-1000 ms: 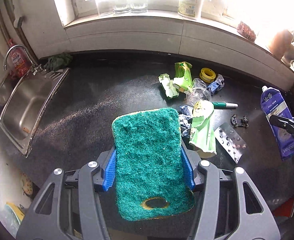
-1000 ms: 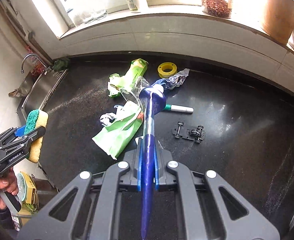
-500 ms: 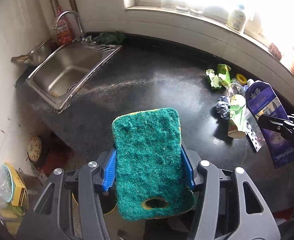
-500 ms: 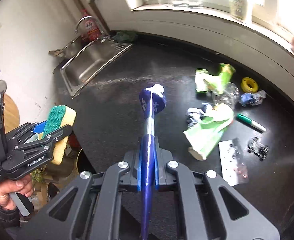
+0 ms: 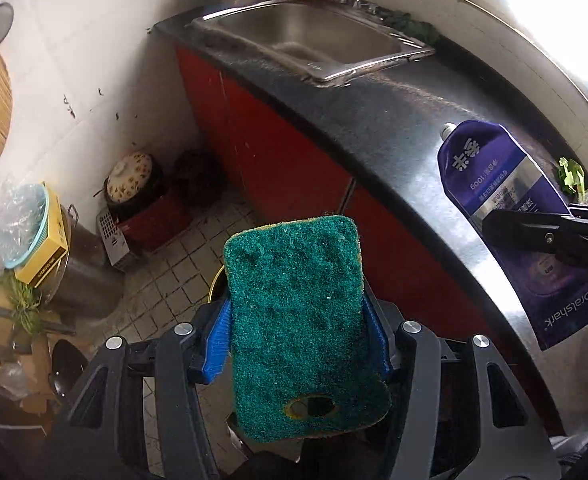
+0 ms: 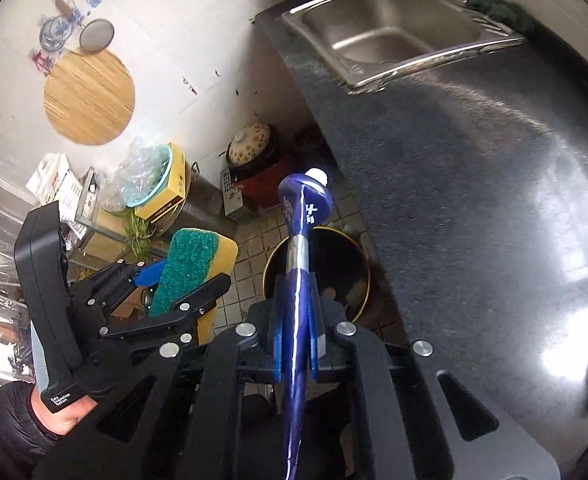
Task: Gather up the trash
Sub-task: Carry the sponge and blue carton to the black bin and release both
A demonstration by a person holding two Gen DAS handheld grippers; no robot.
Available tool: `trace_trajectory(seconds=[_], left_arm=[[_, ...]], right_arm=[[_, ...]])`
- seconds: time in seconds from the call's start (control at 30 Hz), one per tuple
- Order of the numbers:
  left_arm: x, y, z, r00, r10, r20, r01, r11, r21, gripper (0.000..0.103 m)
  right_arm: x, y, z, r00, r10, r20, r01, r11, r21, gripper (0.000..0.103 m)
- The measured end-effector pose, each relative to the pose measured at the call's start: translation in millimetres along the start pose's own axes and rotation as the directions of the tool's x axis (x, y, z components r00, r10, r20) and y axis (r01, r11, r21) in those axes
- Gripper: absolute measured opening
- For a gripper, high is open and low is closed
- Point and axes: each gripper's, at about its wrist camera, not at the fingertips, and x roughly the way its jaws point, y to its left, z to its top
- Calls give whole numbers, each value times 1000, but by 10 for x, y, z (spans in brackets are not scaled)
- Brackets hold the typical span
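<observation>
My left gripper (image 5: 296,338) points down over the tiled floor with a green and yellow scouring sponge (image 5: 294,272) between its blue pads. Its jaws are opening a little, and the pads still touch the sponge's sides. The right wrist view shows that same sponge (image 6: 192,268) at the left. My right gripper (image 6: 296,336) is shut on a flattened blue toothpaste tube (image 6: 300,248), white cap forward. A round black bin with a gold rim (image 6: 268,276) stands on the floor under the tube. Only a sliver of the bin's rim (image 5: 213,286) shows behind the sponge.
A black counter (image 5: 414,112) with a steel sink (image 5: 314,40) runs along the right above red cabinet fronts (image 5: 278,148). On the floor at the left are a pot with a patterned lid (image 5: 130,176), a yellow box (image 5: 46,256) and plastic bags.
Both grippers have swung left off the littered counter and down, out over the floor by the counter's edge. The bin has come into view. Sponge and tube remain gripped.
</observation>
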Motion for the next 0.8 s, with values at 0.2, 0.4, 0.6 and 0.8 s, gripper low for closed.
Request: trace_trajectory(seconds=[0.2,0.4,0.6,0.8], left_arm=[[523,455,-201,999,-27,-44,23,995,-99,55],[727,629,-235,999,-47,-25,43,990,-138,64],[756,652,-210,1000,-11,-11,9,989,-146,85],[626,620,-140,1000,-8,3,8,989,-149,86]], right_arm=[[772,125,139,991,5,-131,-6,1000,-7,10],[1102,207,237,985,-19,-172,14,999,-30,10],[1021,206,337,991,-33,-128,28,999,-41,77],[650,-8,245,993,-37,-112,35,999,-12,79]])
